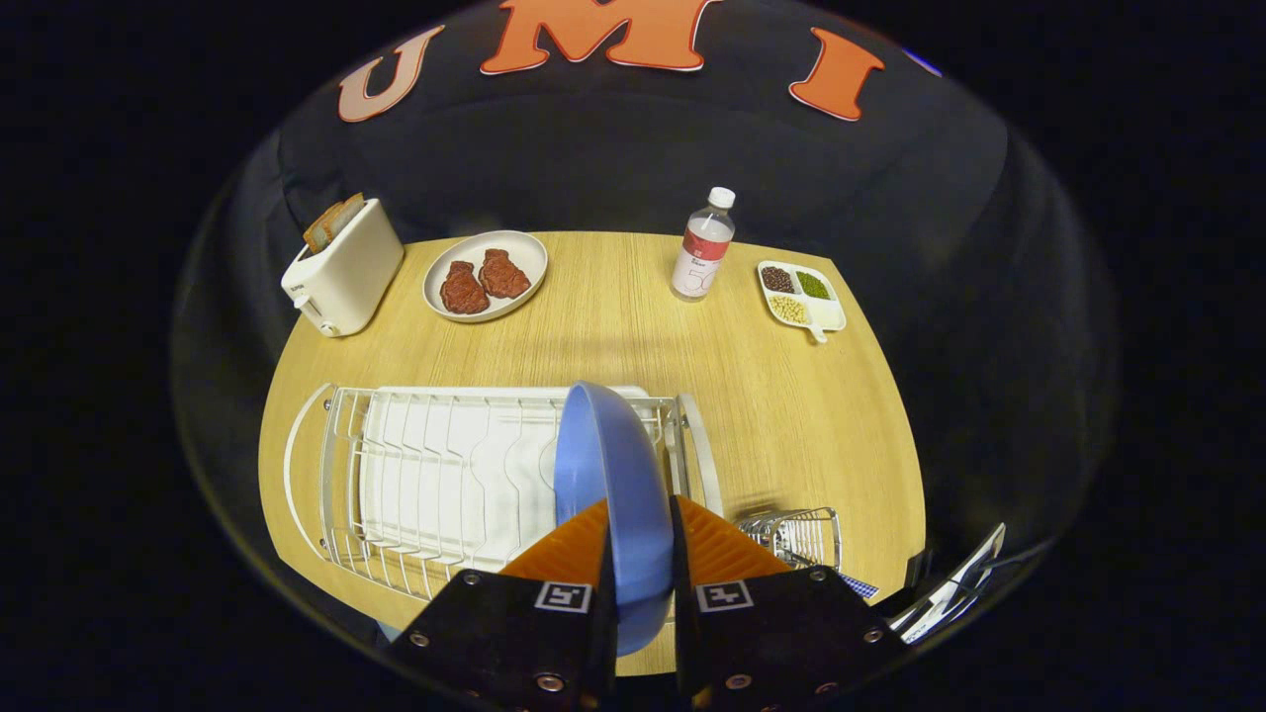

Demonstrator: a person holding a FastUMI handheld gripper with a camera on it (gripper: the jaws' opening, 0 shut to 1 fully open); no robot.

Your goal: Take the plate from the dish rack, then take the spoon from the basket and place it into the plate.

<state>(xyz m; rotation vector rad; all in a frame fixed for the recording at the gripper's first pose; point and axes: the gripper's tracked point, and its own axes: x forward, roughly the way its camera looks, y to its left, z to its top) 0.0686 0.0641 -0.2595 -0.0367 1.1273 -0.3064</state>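
Observation:
A blue plate [608, 485] stands on edge between my gripper's [641, 539] two fingers, and both fingers press on its rim. It is over the right end of the white wire dish rack [435, 475]; I cannot tell whether it still touches the rack. Just right of my fingers sits a small wire basket [796, 534] with a spoon's handle [856, 585] poking out toward the table's near edge.
On the wooden table [771, 396] beyond the rack stand a white toaster [344, 267] with bread, a white plate [485, 275] with two brown pieces, a water bottle [704, 245] and a divided white dish [801, 295] of beans.

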